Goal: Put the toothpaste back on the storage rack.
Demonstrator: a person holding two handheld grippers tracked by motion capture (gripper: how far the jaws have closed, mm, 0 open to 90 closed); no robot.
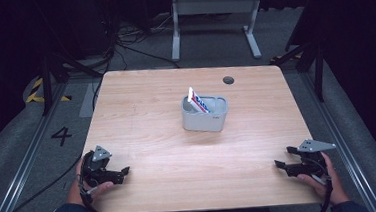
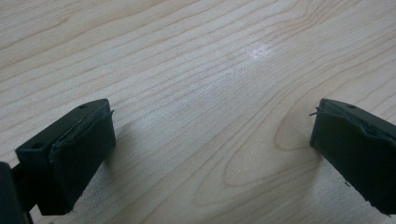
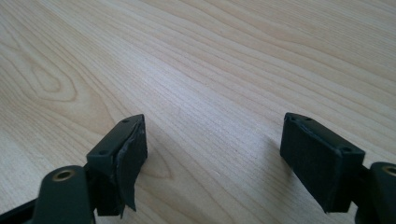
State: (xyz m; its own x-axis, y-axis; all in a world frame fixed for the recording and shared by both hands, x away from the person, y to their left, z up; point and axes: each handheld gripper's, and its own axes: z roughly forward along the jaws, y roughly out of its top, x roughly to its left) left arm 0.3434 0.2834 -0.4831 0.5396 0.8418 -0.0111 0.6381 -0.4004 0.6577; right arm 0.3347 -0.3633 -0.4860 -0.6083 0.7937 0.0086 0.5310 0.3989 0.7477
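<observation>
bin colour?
Light grey bin, a white tube with red and blue print inside; clearest in high view.

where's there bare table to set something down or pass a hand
Free: the wide strip of table between the left gripper and right gripper, plus both sides of the grey holder. Only the centre is taken, by the holder with its tube.

Overall light: from my seat, the table point(image 1: 179, 151) is evenly lit; the floor around it is dark.
Glare: pale sheen on the table, left gripper view.
Shadows: soft.
Focus: high view slightly soft.
</observation>
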